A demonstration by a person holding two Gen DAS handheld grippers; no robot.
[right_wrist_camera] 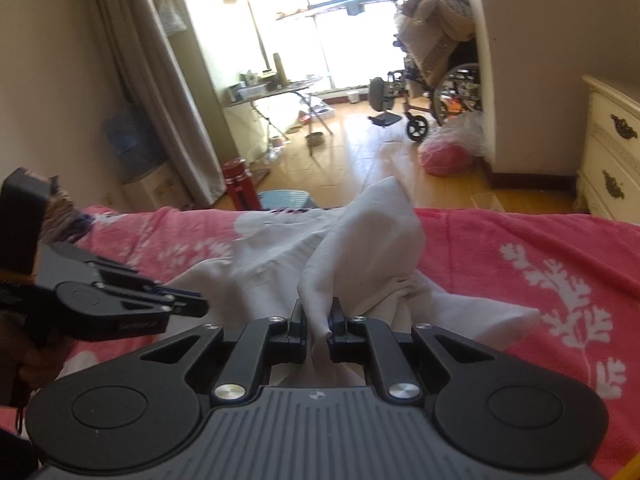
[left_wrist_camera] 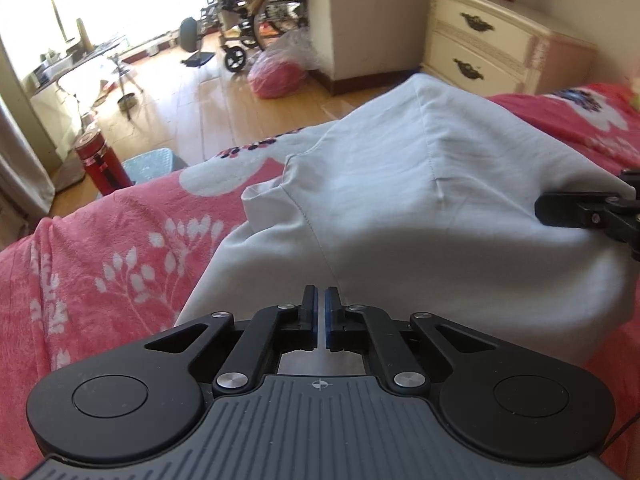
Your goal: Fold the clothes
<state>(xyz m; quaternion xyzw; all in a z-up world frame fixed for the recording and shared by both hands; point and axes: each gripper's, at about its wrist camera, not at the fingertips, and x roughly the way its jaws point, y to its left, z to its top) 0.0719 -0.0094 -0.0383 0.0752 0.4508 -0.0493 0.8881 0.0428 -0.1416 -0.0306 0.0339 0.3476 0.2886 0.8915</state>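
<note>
A white garment [left_wrist_camera: 400, 200] lies bunched on a pink floral blanket [left_wrist_camera: 100, 260] covering the bed. My left gripper [left_wrist_camera: 321, 300] sits at the garment's near edge, its fingers pressed together with a thin strip of cloth between them. In the right wrist view this left gripper [right_wrist_camera: 198, 306] shows at the left, held by a hand, with its tips at the garment's [right_wrist_camera: 360, 248] side. My right gripper [right_wrist_camera: 317, 320] is shut on a raised fold of the white cloth, which peaks up just beyond it. From the left wrist view the right gripper [left_wrist_camera: 540, 210] rests at the garment's right side.
The pink blanket [right_wrist_camera: 520, 248] spreads to both sides. Beyond the bed's far edge are a red flask [left_wrist_camera: 100, 160], a blue stool [left_wrist_camera: 152, 164], a wooden floor, a pink bag [left_wrist_camera: 276, 76] and a wheelchair [left_wrist_camera: 260, 20]. A cream nightstand [left_wrist_camera: 480, 40] stands at the right.
</note>
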